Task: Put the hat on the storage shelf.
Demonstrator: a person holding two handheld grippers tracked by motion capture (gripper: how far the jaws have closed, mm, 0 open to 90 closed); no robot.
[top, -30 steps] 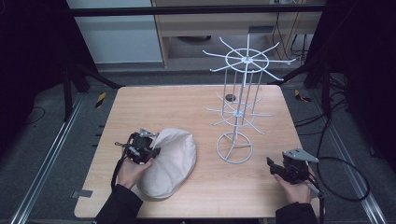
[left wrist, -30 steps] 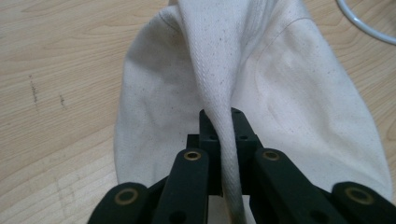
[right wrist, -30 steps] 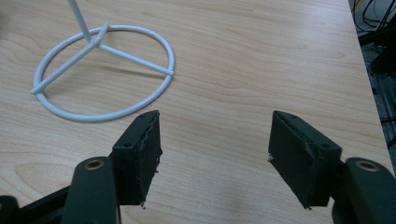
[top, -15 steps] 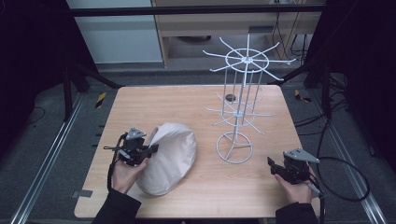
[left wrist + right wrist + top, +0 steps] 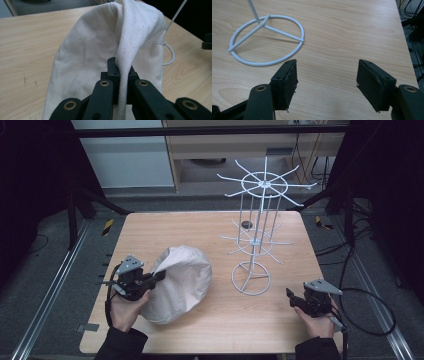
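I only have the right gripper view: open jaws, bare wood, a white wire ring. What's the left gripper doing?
Observer: The left gripper is shut on a fold of a white cloth bag, pinched between its jaws.
Operator: Bag flat on the table?
Observer: No. In the high view its near edge is raised at the gripper and the rest slumps on the table.
Operator: That ring, what is it part of?
Observer: It's the foot of a tall white wire rack with two tiers of spokes, standing right of the bag.
Operator: Anything hanging on it?
Observer: No, the spokes are bare. A small dark round thing lies on the table behind it; I can't tell what it is.
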